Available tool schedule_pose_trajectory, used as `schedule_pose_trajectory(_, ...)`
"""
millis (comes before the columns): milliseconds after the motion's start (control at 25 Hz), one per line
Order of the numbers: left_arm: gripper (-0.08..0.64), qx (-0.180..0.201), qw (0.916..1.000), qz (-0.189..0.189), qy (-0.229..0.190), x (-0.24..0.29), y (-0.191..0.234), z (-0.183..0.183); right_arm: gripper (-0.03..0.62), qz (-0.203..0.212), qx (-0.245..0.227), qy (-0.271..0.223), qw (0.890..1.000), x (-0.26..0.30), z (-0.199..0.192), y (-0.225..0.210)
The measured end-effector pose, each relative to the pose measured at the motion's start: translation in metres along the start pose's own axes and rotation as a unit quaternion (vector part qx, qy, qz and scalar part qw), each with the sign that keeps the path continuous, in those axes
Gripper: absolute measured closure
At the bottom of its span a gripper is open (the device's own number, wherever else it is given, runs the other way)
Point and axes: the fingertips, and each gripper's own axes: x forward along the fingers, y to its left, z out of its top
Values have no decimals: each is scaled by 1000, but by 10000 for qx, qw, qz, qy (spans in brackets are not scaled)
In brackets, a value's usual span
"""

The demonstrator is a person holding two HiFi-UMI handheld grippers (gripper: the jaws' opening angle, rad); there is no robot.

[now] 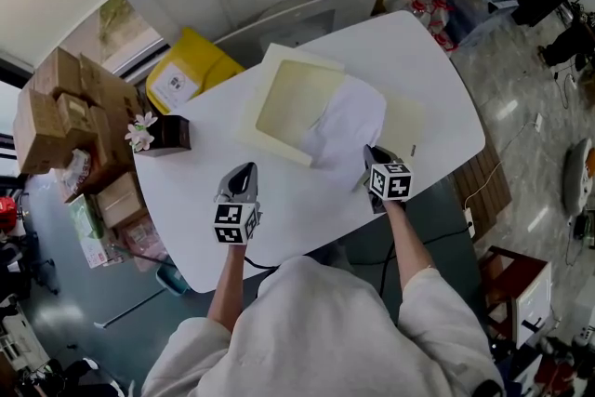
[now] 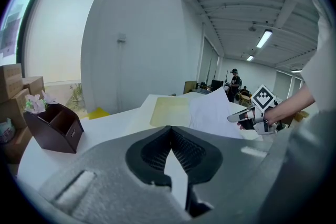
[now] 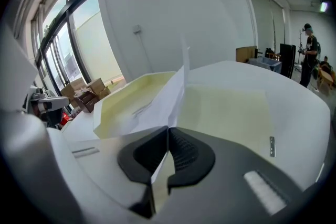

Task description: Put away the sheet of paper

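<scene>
A white sheet of paper (image 1: 346, 118) slopes up from my right gripper (image 1: 370, 152), which is shut on its near corner. The sheet's far part lies over the right side of an open cream file box (image 1: 279, 142) in the middle of the white table (image 1: 307, 209). In the right gripper view the sheet (image 3: 167, 98) rises out of the closed jaws of the right gripper (image 3: 168, 129), with the box's tray (image 3: 123, 99) behind it. My left gripper (image 1: 244, 170) hovers over the table's near left, shut and empty (image 2: 169, 128). Its view shows the sheet (image 2: 212, 113) and the right gripper (image 2: 242, 118).
The box's flat cream flap (image 1: 405, 127) lies right of the sheet. A brown desk organiser with flowers (image 1: 165, 133) stands at the table's left edge. Cardboard boxes (image 1: 70, 107) and a yellow bin (image 1: 191, 70) are on the floor beyond it. A person (image 3: 307, 52) stands far off.
</scene>
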Motion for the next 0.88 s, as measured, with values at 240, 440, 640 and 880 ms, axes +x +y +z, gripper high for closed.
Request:
schedule_pose_trajectory(240, 555, -35, 10000, 71, -7, -3, 5, 0, 589, 25, 69, 139, 9999, 11, 1, -3)
schedule_pose_trajectory(440, 555, -89, 9999, 145, 2, -5, 10, -3, 589, 144, 447, 170, 9988, 23, 4, -5)
schedule_pose_trajectory(640, 555, -132, 9996, 244, 18, -8, 17, -5, 589, 227, 676, 263, 9971, 35, 5, -5)
schedule_pose_trajectory(880, 555, -197, 9991, 362, 24, -12, 26, -8, 589, 313, 1024, 357, 9936, 45, 7, -8)
